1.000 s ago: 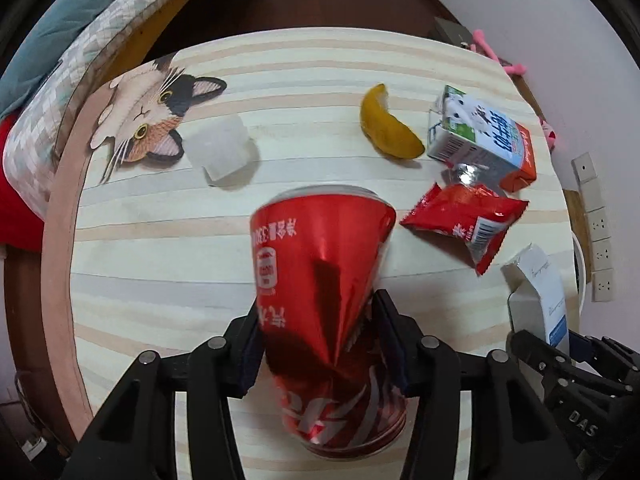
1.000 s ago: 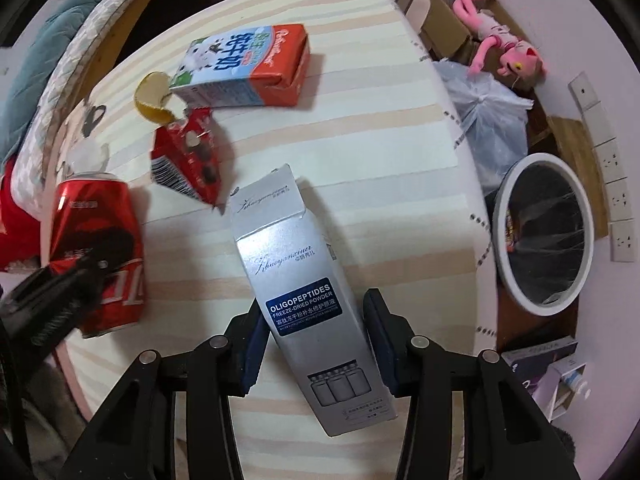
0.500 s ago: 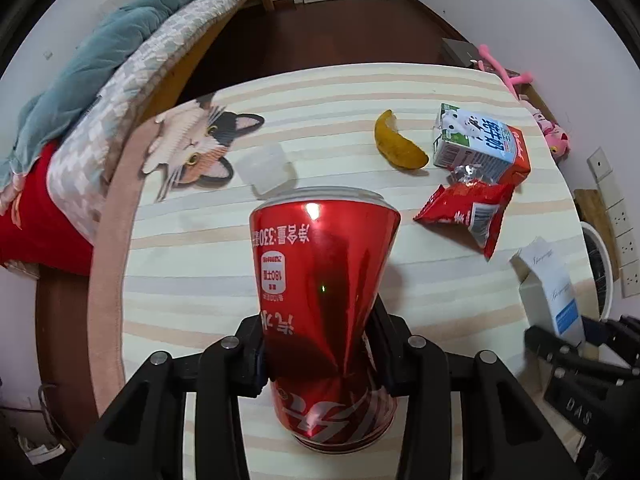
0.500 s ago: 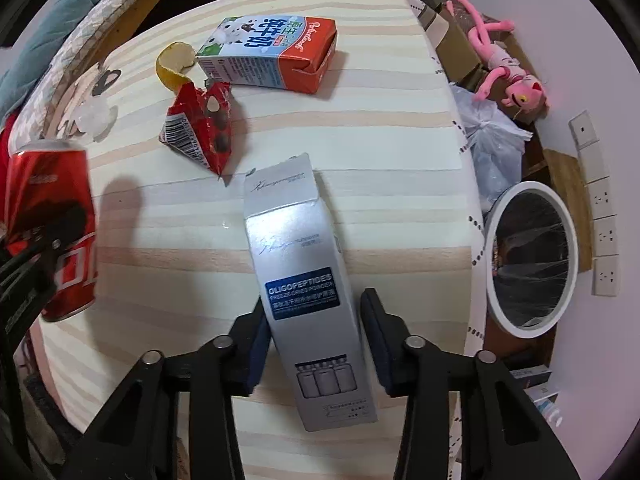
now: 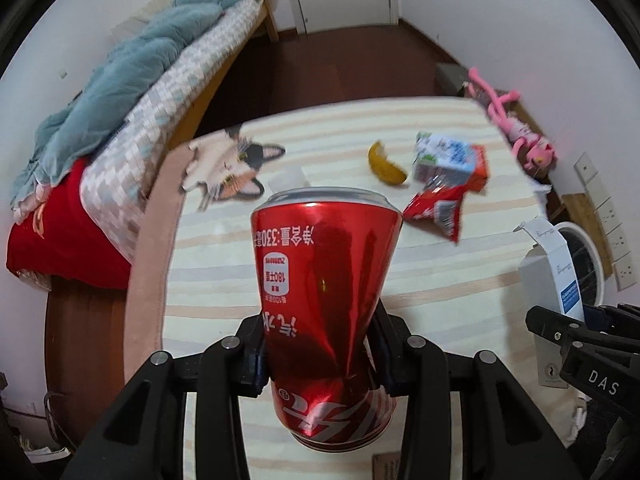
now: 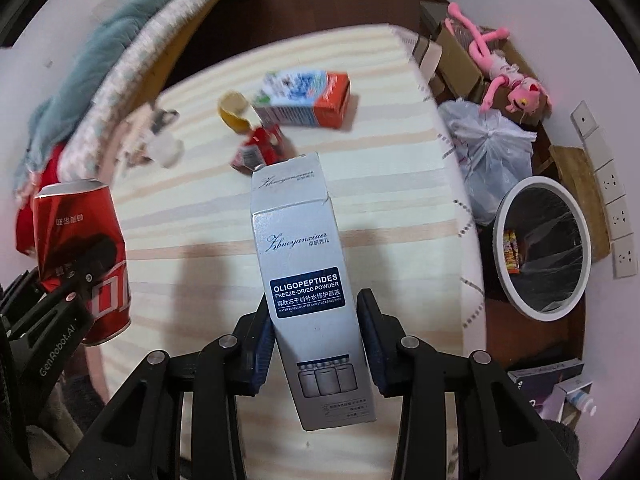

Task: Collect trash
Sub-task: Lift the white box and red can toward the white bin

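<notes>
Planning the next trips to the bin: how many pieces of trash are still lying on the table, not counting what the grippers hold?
4: banana peel, milk carton beside it, red snack wrapper in front of the carton, and a pale crumpled piece near the cat print. The held can may hide more.

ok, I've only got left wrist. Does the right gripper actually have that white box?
Observer: Yes. The right gripper is shut on the box, with a pad on each side.
Operator: Is the bin empty?
Observer: No. The white bin has a clear liner, and a colourful wrapper lies inside.
Operator: Anything beside it?
Observer: A knotted plastic bag on the floor, between the bin and the table edge.
</notes>
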The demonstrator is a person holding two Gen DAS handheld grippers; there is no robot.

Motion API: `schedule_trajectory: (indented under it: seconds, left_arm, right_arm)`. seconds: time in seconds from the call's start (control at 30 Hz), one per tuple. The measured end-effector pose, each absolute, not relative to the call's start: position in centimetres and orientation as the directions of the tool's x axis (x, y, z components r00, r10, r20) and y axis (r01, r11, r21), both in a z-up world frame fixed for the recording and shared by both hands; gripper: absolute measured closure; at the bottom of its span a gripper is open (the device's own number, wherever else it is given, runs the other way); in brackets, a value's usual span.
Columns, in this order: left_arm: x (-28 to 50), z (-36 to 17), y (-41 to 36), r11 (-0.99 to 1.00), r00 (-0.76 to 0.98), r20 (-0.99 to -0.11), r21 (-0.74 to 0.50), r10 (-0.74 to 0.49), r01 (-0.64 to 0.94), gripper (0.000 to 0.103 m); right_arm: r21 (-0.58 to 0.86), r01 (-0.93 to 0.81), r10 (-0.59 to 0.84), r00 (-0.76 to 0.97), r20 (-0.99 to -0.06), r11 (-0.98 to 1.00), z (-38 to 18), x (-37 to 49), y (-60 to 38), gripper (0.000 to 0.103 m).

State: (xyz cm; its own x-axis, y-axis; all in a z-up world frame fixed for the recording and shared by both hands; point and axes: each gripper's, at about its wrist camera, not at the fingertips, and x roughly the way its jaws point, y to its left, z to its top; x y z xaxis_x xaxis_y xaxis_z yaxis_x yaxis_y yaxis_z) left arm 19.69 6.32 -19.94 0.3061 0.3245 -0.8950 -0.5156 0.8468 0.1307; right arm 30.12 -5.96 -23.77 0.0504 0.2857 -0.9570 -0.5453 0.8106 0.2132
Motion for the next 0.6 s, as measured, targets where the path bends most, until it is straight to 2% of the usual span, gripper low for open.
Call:
schedule_trajectory:
  seconds: [0.3,0.6]
  left_arm:
    - [18.7,-13.5,2.0,0.879,0.433,-0.848,0.077,0.306,-0.471,0.066]
    - [25.6,-11.1,-6.7,0.955,0.516,-0.834,0.042,0.196,-0.294,0.066]
  right_arm:
    - [0.276,-0.507,0.395,0.142,-0.908,0.817,-16.6,30.0,-13.5,0.062]
    - [0.297,-0.381,0.404,0.241,-0.883,0.876,-13.1,34.9,-25.2,0.062]
